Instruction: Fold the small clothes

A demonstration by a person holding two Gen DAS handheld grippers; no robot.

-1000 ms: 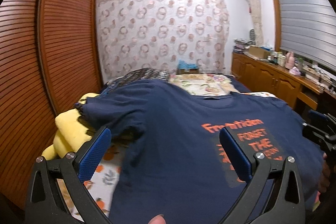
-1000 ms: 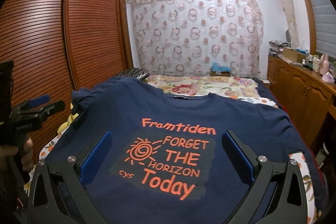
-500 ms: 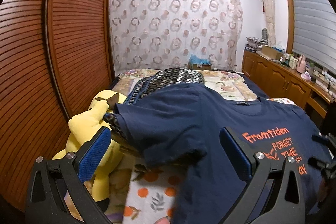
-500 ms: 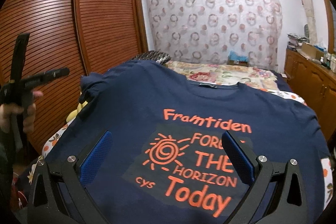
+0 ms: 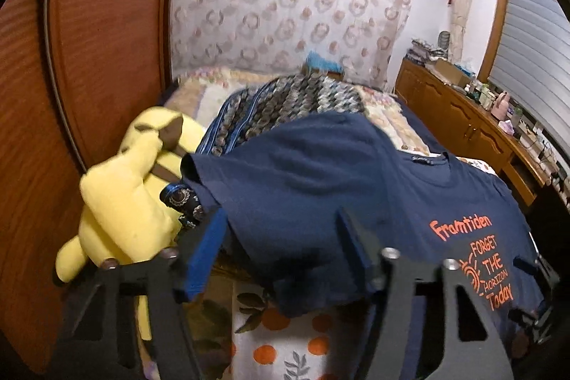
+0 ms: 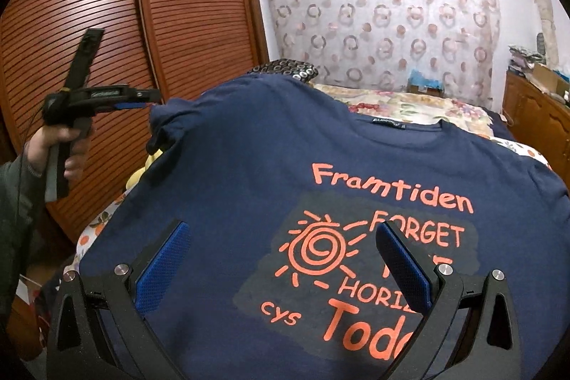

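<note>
Yellow plush (image 5: 131, 187) in left view only, left claw (image 6: 142, 95) seen from right

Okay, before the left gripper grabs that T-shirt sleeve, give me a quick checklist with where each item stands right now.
1. Sleeve lined up: ok. The left sleeve of the navy T-shirt lies just ahead of the left gripper.
2. Grip made: not ok. Its jaws have just been closing, but nothing shows pressed between them.
3. Only shirt fabric in the bite: cannot tell. A patterned dark cloth sits under the sleeve edge, near the left pad.
4. Yellow plush toy out of the way: ok, beside the sleeve, left of the jaws.
5. Right gripper free: ok, open above the print, holding nothing.
6. Shirt spread face up: ok.
</note>
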